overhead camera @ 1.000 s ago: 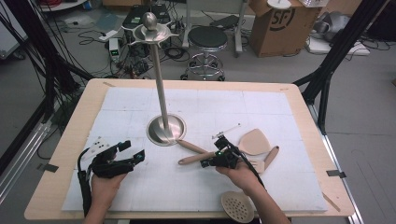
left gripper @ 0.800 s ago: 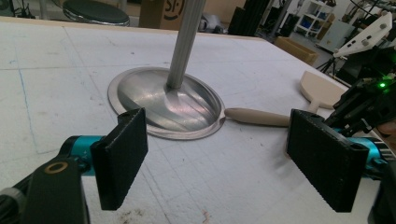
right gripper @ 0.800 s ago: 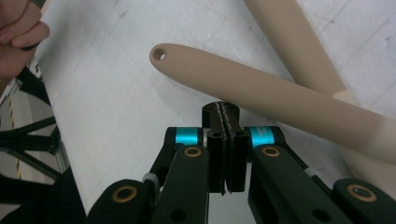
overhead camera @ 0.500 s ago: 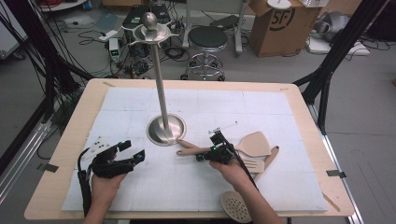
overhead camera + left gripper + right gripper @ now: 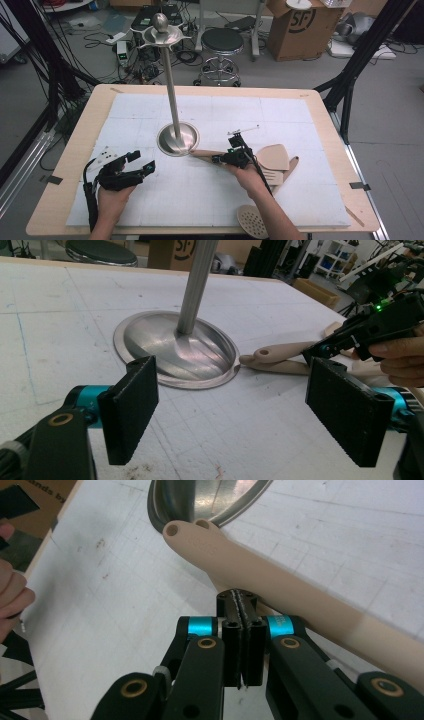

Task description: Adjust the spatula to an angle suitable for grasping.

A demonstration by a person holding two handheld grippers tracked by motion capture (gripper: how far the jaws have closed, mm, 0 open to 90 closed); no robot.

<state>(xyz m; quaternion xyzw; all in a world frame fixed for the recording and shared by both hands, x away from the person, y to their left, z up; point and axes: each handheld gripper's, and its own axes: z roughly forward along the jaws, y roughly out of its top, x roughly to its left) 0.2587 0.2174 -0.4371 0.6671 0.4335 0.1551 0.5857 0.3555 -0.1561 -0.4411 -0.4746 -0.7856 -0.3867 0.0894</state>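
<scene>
A white-padded table carries a steel stand. A tan spatula lies flat, its handle end touching the stand's base. The right gripper is pressed against the handle with fingers closed together, empty; the spatula could be shoved, not gripped. The left gripper is held wide open.

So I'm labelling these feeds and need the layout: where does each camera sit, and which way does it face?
High view: above the person's side, facing forward and down on the table; both forearms, left gripper, right gripper.
Left gripper view: rides the left gripper, open jaws facing the stand.
Right gripper view: rides the right gripper, shut jaws beside the handle.
All share the stand and handle.
</scene>
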